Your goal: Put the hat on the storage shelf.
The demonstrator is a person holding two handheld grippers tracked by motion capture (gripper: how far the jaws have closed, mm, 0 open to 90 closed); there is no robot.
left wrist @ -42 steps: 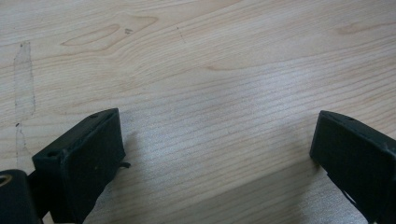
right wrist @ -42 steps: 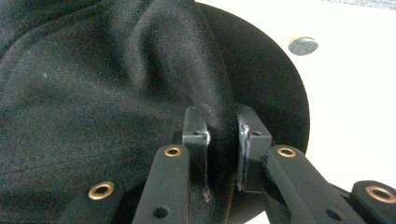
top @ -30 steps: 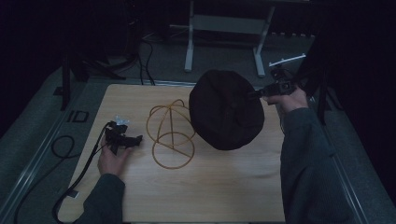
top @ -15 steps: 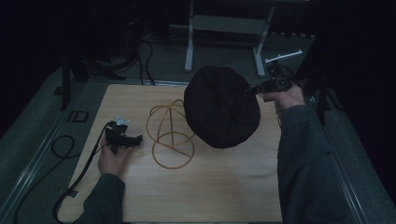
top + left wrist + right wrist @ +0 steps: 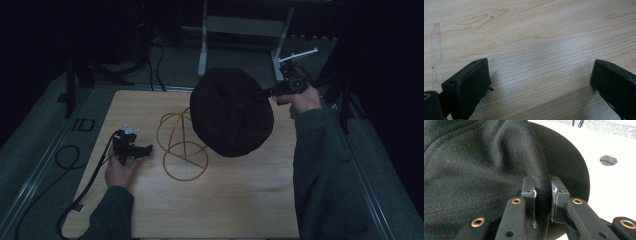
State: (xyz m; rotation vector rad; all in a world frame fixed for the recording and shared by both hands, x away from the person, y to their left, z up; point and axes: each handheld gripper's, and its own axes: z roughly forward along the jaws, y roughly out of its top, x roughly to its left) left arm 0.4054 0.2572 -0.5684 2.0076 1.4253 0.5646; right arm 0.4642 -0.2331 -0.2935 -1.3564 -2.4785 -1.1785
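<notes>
My right gripper (image 5: 542, 192) pinched a fold of the black cap (image 5: 230, 112), held aloft over the wire hat stand (image 5: 182, 145), while my left gripper (image 5: 539, 82) rested spread on the wooden table (image 5: 544, 32).

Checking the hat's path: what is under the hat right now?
The hat, pinched by the right gripper, hangs over the wire stand and table. The stand's right side is covered.
</notes>
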